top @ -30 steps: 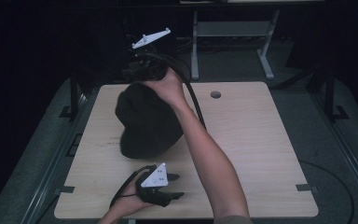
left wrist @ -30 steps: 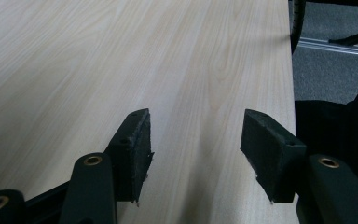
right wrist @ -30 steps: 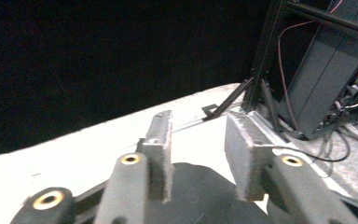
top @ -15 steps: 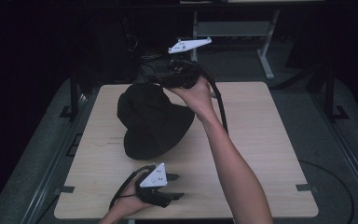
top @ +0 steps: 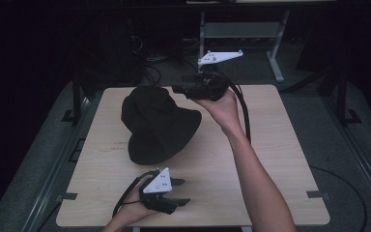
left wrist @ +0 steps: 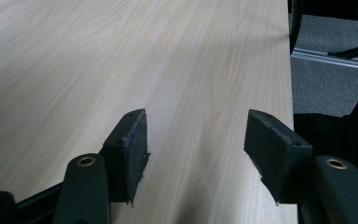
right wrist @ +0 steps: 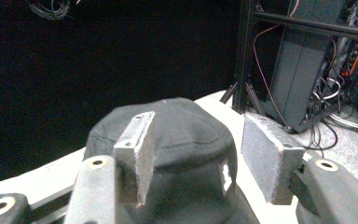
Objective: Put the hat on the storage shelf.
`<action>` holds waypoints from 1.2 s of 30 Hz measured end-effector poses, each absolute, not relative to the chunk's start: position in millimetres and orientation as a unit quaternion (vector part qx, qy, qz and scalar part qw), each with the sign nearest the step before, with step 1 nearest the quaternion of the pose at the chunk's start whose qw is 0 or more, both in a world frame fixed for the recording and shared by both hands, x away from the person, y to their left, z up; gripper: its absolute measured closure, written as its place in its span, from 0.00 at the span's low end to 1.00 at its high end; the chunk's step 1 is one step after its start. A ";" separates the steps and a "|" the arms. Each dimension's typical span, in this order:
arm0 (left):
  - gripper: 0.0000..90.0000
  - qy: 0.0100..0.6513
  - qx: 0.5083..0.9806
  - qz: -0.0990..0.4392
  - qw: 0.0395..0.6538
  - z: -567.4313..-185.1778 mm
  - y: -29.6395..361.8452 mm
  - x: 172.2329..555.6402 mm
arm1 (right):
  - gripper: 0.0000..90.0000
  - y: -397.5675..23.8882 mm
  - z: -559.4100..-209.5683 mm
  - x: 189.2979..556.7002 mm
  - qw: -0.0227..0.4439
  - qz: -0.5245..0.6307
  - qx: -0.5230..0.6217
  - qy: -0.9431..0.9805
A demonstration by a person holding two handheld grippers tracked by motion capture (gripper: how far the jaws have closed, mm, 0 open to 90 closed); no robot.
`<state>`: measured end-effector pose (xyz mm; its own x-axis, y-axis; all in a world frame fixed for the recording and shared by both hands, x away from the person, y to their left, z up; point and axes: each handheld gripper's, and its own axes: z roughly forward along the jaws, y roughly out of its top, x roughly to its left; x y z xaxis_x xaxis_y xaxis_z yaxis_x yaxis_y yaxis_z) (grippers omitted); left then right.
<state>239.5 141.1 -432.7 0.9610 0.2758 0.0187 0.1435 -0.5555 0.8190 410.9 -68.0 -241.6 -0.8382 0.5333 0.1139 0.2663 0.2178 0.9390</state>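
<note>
1. Dark surroundings frame a pale wooden table (top: 270, 145), with cables and metal frame legs on the floor beyond its far edge.
2. On the table's far left part lies a black bucket hat (top: 157, 123), crown up and brim spread on the wood (its brim reaches toward the table's middle).
3. Held raised near the table's far edge, just beside the hat's far right side, is the right gripper (top: 181, 90); it points toward the hat, with the white three-cornered plate on top.
4. In the right gripper view the hat (right wrist: 177, 140) lies past the two pads (right wrist: 137, 154), which stand apart and press on nothing; the jaws have just been opening, and no cloth is caught between them.
5. Near the table's front edge sits the left gripper (top: 181, 192), held in the person's hand, well apart from the hat and pointing to the right across the table.
6. Its pads (left wrist: 133, 149) are wide apart over bare wood in the left gripper view, with nothing between them; these jaws too have just been opening a little.
7. A black cable (top: 244, 113) hangs from the right gripper along the forearm.
</note>
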 end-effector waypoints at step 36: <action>0.37 0.122 0.884 0.075 0.445 -440.5 129.2 236.9 | 0.36 -164.8 -284.5 369.5 0.112 0.567 0.314 0.753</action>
<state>236.9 129.2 -440.5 0.9589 0.2826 0.0251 0.1484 -0.5749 0.8047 369.5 -164.8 -284.5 -0.7776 0.6004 0.1868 0.3461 0.1606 0.9244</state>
